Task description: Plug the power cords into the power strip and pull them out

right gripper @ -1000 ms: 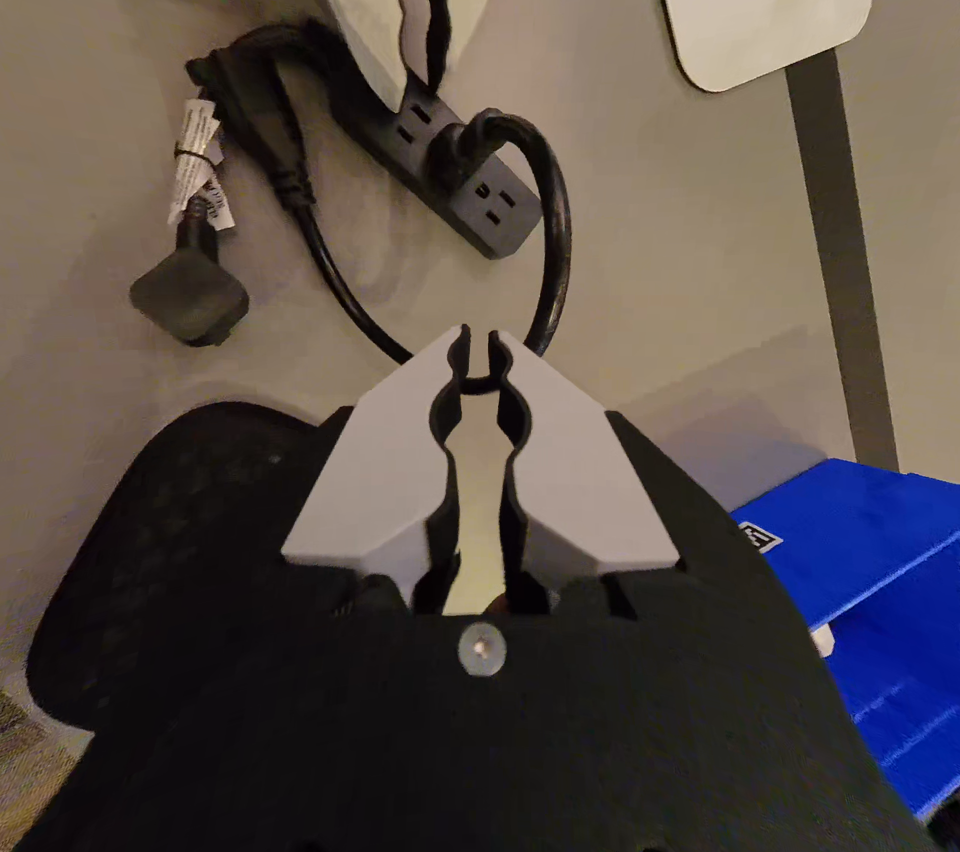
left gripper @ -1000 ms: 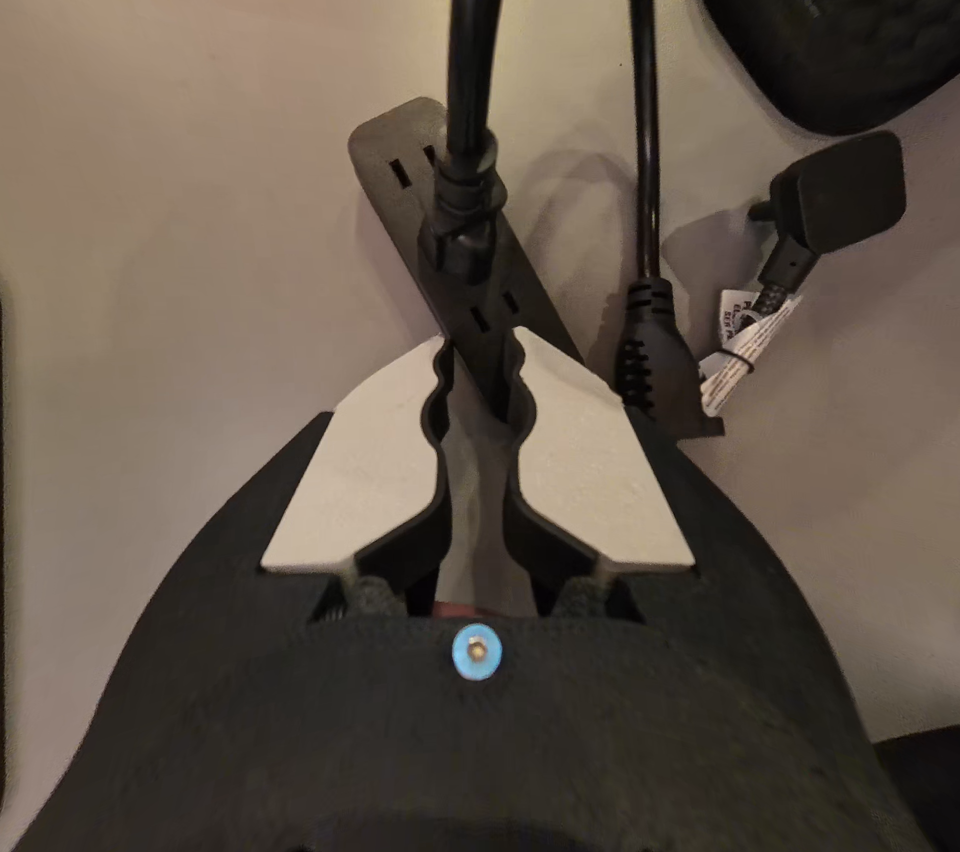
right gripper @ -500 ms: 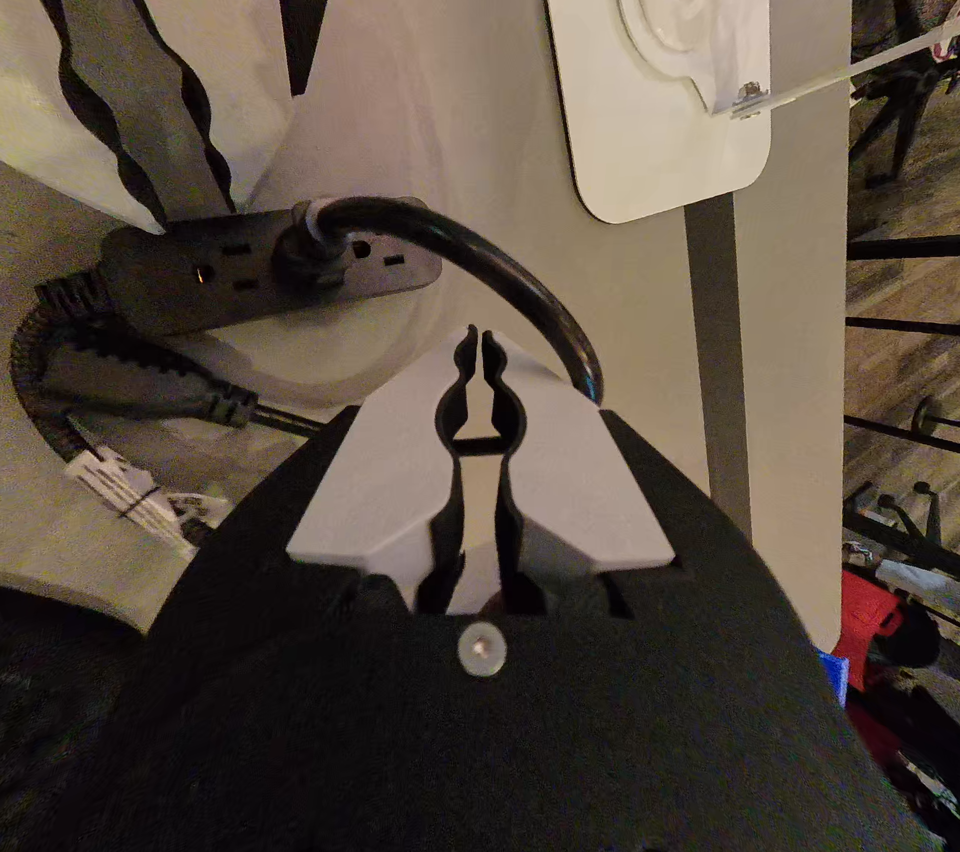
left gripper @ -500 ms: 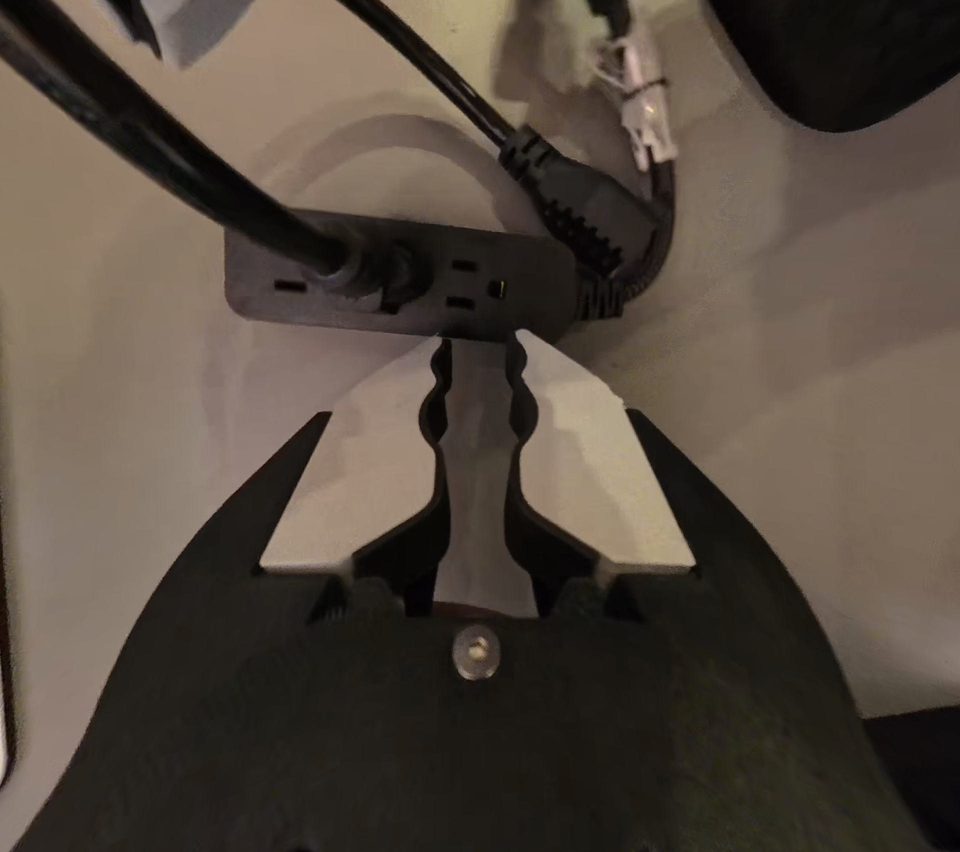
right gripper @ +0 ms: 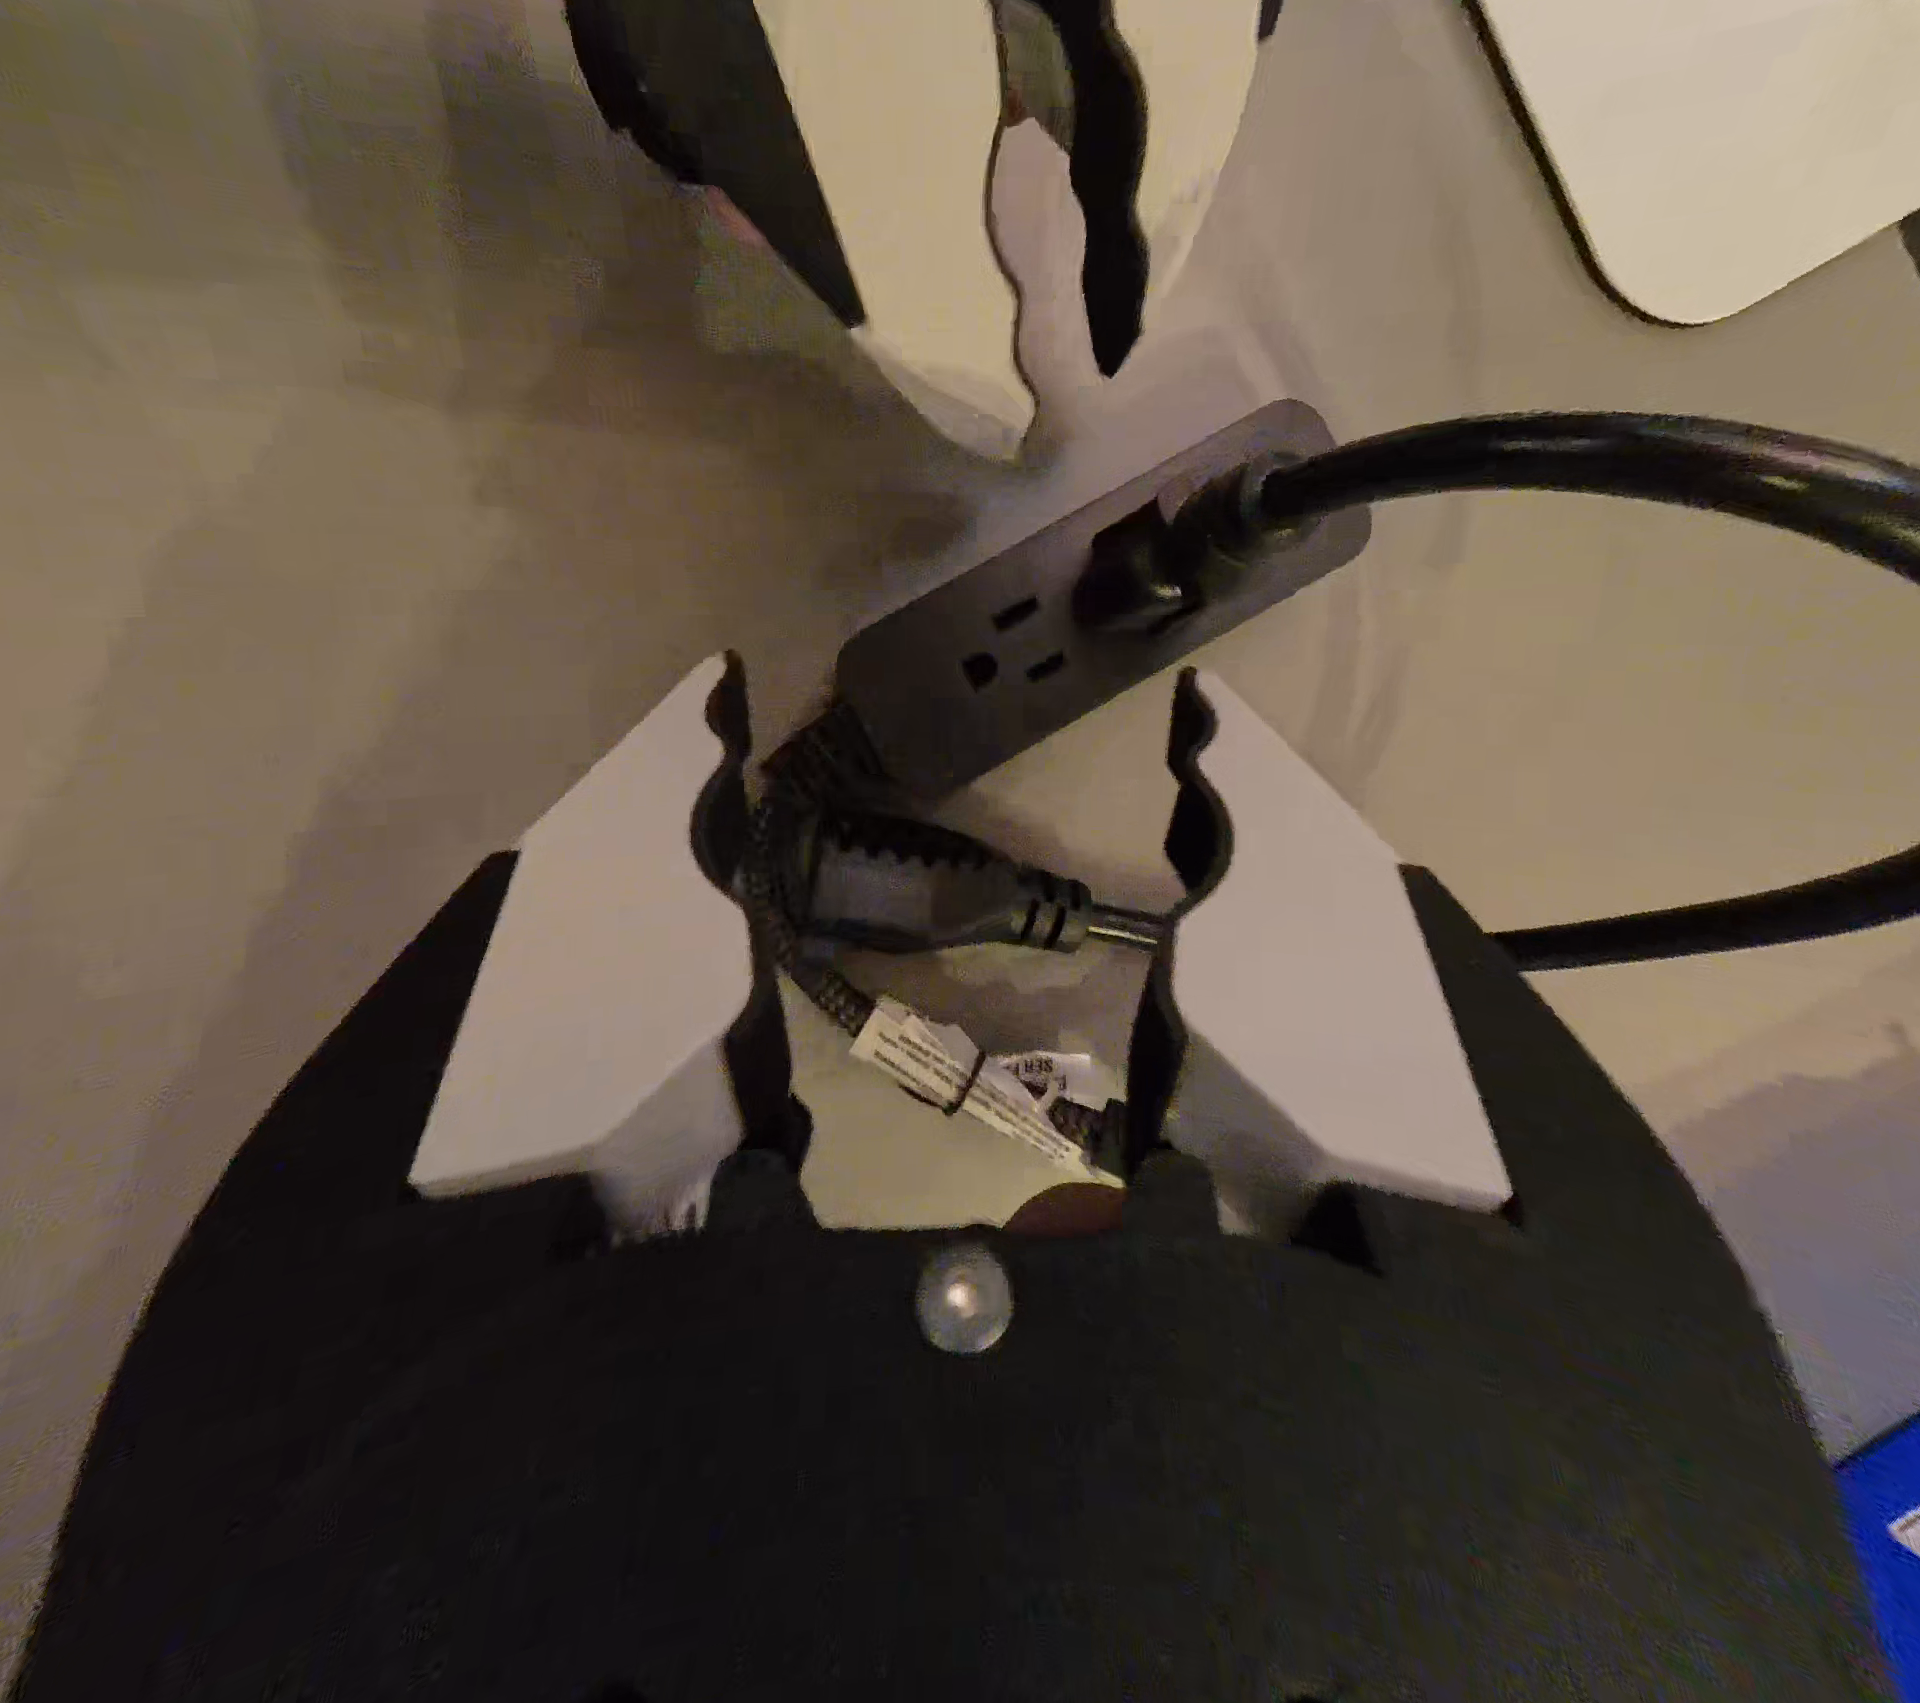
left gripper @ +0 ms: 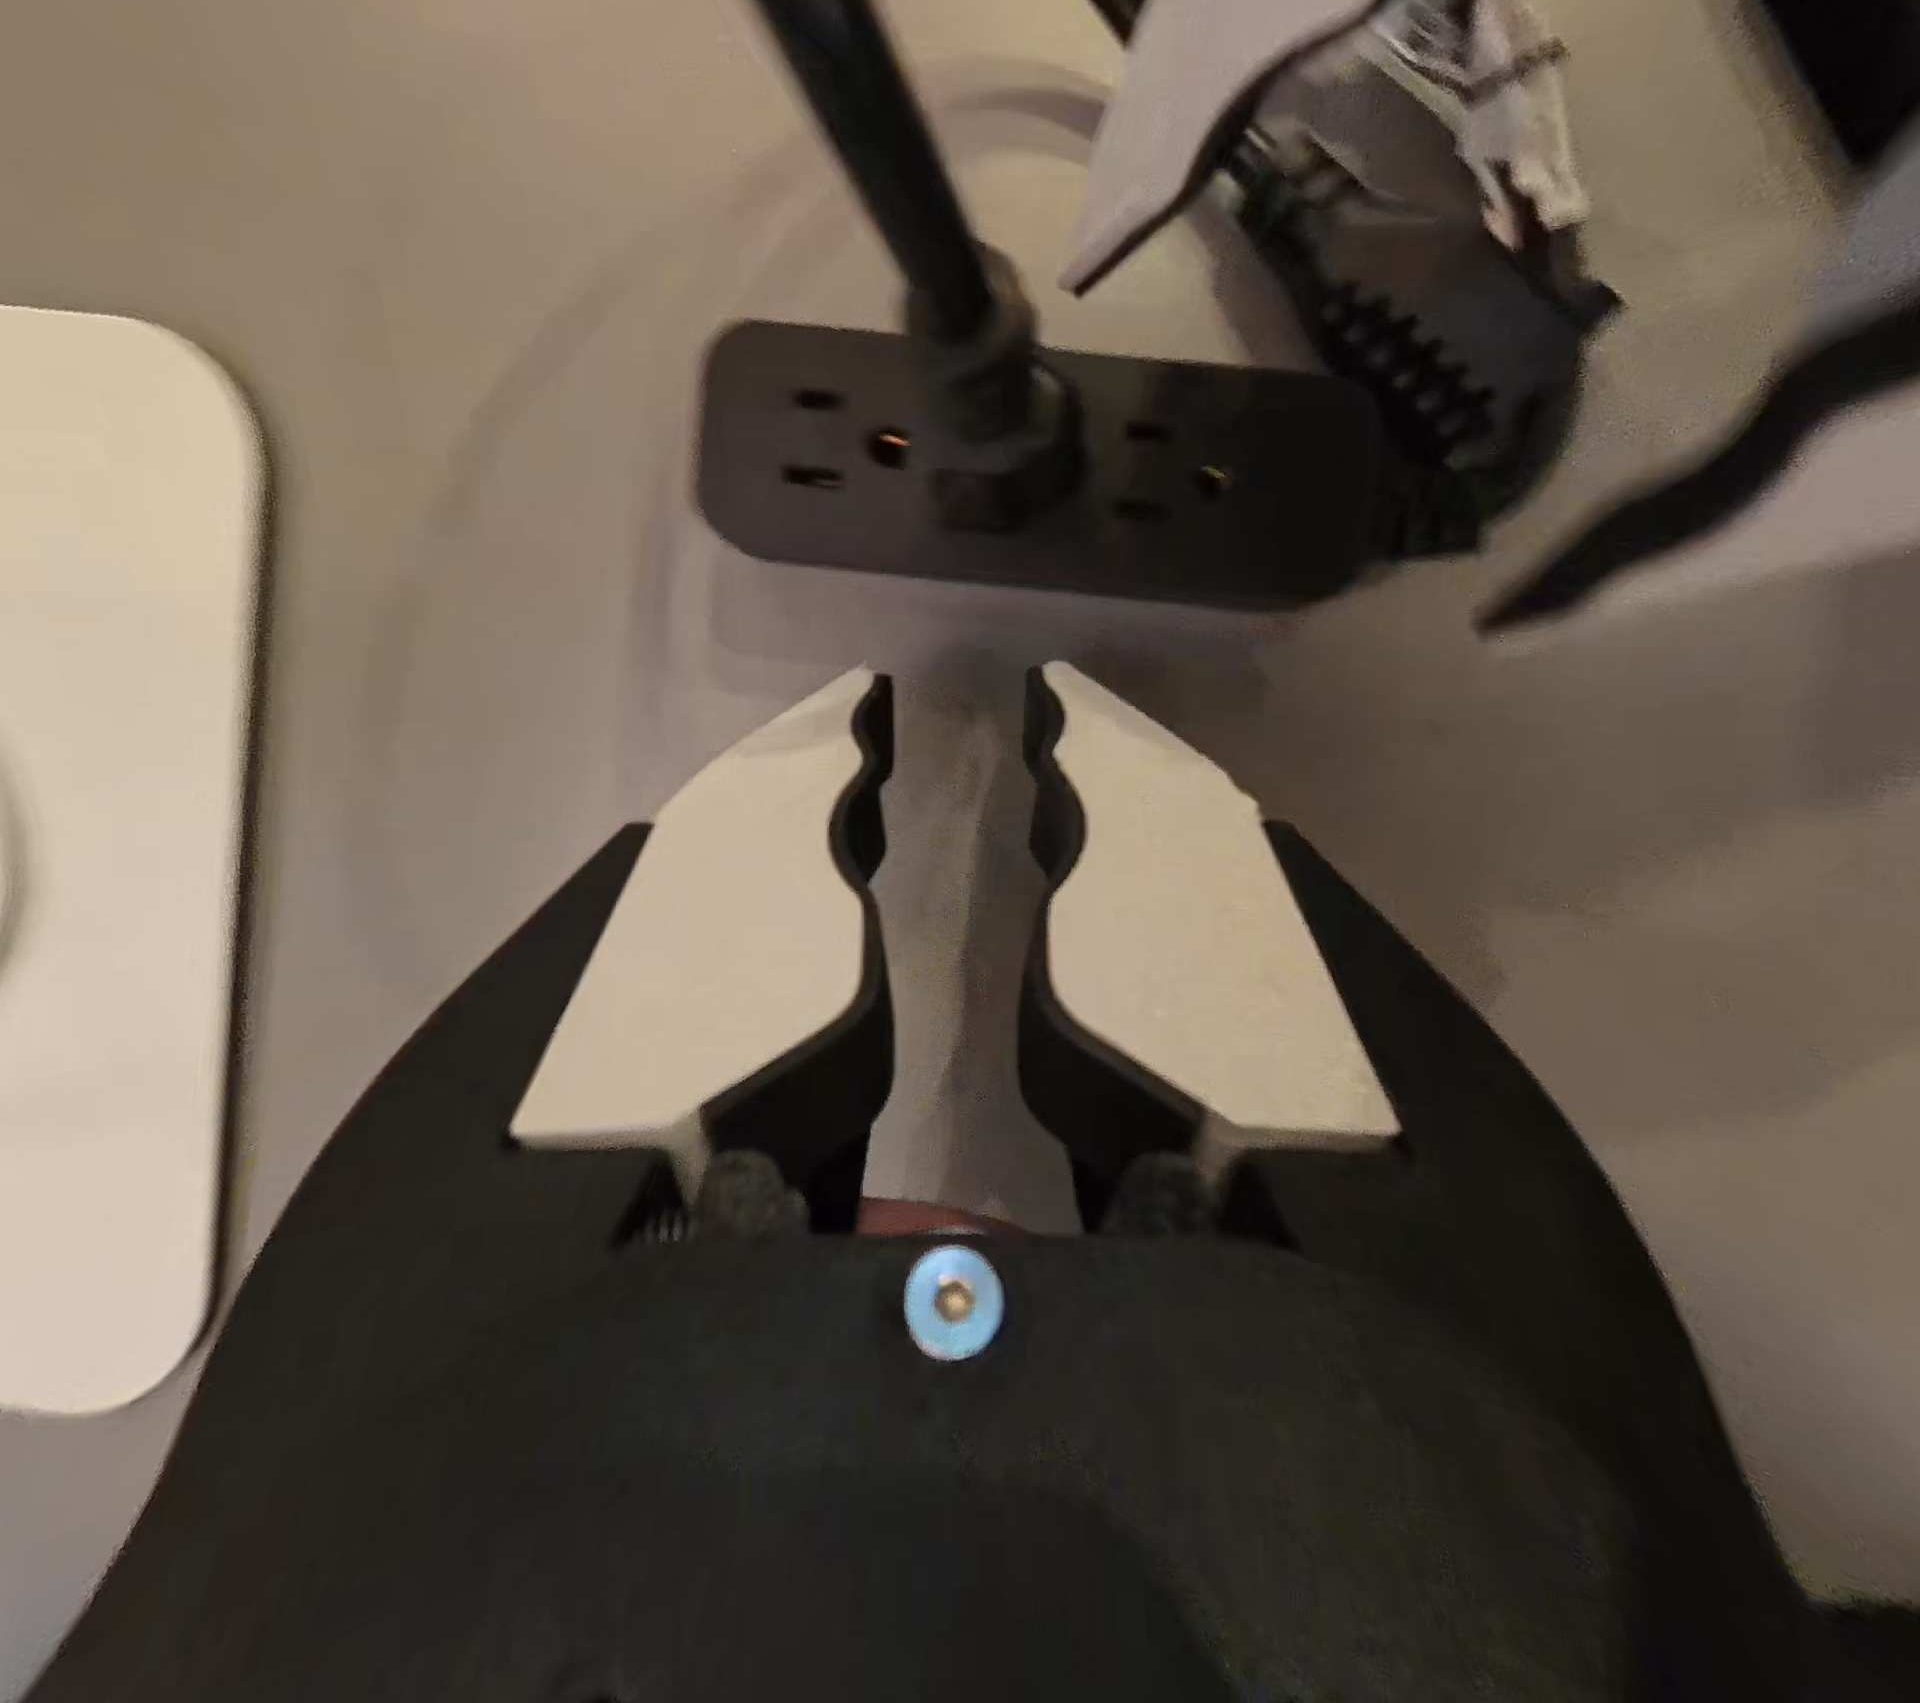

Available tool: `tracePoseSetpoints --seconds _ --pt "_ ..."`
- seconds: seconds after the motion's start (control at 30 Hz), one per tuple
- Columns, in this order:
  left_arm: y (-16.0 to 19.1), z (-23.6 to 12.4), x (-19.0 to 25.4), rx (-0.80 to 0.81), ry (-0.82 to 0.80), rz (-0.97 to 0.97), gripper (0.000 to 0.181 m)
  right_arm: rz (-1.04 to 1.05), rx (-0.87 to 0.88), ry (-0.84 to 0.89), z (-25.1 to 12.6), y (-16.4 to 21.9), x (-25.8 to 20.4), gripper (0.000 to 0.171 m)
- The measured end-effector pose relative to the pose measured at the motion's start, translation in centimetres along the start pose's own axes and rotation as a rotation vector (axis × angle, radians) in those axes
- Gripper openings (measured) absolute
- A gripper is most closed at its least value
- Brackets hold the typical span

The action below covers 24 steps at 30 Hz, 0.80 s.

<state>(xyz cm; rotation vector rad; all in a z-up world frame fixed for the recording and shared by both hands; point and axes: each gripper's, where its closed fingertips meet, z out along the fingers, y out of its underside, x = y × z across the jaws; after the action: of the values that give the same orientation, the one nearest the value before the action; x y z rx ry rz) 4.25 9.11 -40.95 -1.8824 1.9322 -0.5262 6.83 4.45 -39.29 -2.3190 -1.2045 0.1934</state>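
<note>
- left gripper [left gripper: 958, 682]: fingers parted by a narrow gap, nothing between them; tips hover just short of the near long edge of the power strip [left gripper: 1039, 469], not touching.
- power strip, black, lies flat on the pale table [left gripper: 364, 95], crosswise ahead of the left gripper's tips. three outlets show – the middle one holds a black plug [left gripper: 1003, 432], the two either side are empty.
- power cord [left gripper: 831, 22] rises from that plug, up and away from the left gripper, leaning left.
- right gripper [right gripper: 961, 682]: spread wide, released, holding nothing. between its fingers sits the strip's cord end with a ribbed strain relief [right gripper: 810, 754]; a second loose black plug [right gripper: 914, 900] lies deeper in the gap, touching neither finger that i can tell.
- braided cable with a white tag [right gripper: 977, 1082] lies farther back between the right gripper's fingers, near the base.
- from the right gripper, the strip runs ahead and to the right, tilted; the plugged cord arcs off the right side and loops back.
- white rounded plate [right gripper: 1662, 43] ahead-right of the right gripper – well apart from the strip.
- left-view frame is motion-blurred; fine detail unclear.
</note>
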Motion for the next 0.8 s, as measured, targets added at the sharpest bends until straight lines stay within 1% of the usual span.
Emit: tracePoseSetpoints --seconds 0.03,0.07,0.1,0.17,0.23,0.3,0.37,0.43,0.53,0.6,0.63,0.7,0.8 --pt "-0.5 -0.2 -0.8 0.03 -0.042 -0.018 0.019 0.019 -0.01 0.026 0.6 0.2 0.1 0.087" --pt "-1.1 -0.5 -1.8 0.067 -0.091 -0.031 0.017 0.025 -0.021 0.062 1.1 0.5 0.4 0.088" --pt "-1.7 -0.8 -2.9 0.109 -0.147 -0.053 0.016 0.032 -0.024 0.069 1.5 0.7 0.3 0.085" --pt "-2.4 -0.9 -3.9 0.163 -0.179 -0.085 0.016 0.045 -0.034 0.09 2.3 1.1 0.5 0.071" --pt "-3.1 -1.0 -4.9 0.213 -0.246 -0.089 0.017 0.058 -0.031 0.096 2.8 1.3 0.7 0.066" --pt "-3.4 -0.6 -4.6 0.234 -0.223 -0.082 0.019 0.027 -0.037 0.078 2.8 1.4 0.5 0.065" --pt "-3.2 -0.2 -4.3 0.214 -0.214 -0.06 0.022 -0.054 -0.037 0.024 2.7 1.5 -0.1 0.063" --pt "-2.9 -0.2 -3.8 0.209 -0.177 -0.042 0.023 -0.21 -0.064 -0.055 2.3 2.0 -0.8 0.061" --pt "-2.0 -0.4 -2.0 0.191 -0.062 0.016 0.028 -0.391 -0.088 -0.161 1.8 3.1 -0.7 0.056" --pt "-1.4 -0.6 0.2 0.184 0.057 0.077 0.039 -0.444 -0.114 -0.215 1.5 3.8 -0.3 0.052" --pt "-1.4 -0.8 0.9 0.199 0.084 0.114 0.044 -0.489 -0.122 -0.228 1.4 4.0 -0.1 0.051" --pt "-1.3 -0.8 1.5 0.199 0.103 0.151 0.047 -0.528 -0.122 -0.256 1.3 4.2 0.0 0.051" --pt "-1.0 0.0 1.9 0.165 0.101 0.2 0.047 -0.576 -0.114 -0.286 1.1 4.4 0.0 0.051"
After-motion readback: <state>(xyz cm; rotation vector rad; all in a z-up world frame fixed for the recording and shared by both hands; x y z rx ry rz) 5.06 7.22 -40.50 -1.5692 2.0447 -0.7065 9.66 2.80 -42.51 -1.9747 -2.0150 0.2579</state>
